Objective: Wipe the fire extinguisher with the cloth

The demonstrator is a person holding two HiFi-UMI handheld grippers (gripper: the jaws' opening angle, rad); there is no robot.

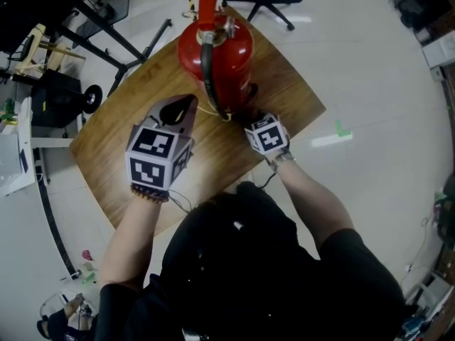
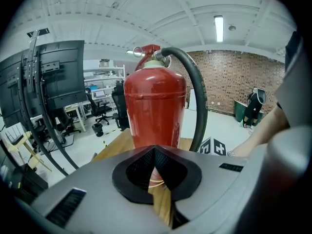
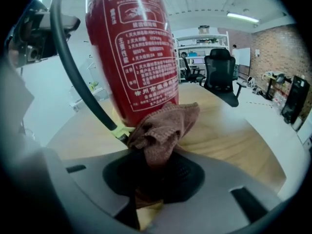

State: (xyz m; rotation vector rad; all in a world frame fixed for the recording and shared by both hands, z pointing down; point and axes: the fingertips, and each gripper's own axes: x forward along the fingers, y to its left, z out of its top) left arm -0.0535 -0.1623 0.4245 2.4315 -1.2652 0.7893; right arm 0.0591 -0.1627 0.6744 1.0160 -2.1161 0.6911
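Fire extinguisher [image 3: 141, 48] top cut off

Head view looks steeply down on the fire extinguisher [image 1: 215, 52]; left gripper view faces it nearby, right gripper view closer, at its base. All share it.

The person wears a black short-sleeved shirt [image 1: 274, 265], a dark bead bracelet [image 1: 149, 193] on the left wrist, a watch [image 1: 282, 159] on the right.

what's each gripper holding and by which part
Right gripper holds the brown cloth by one bunched end. Left gripper is shut, holding nothing.
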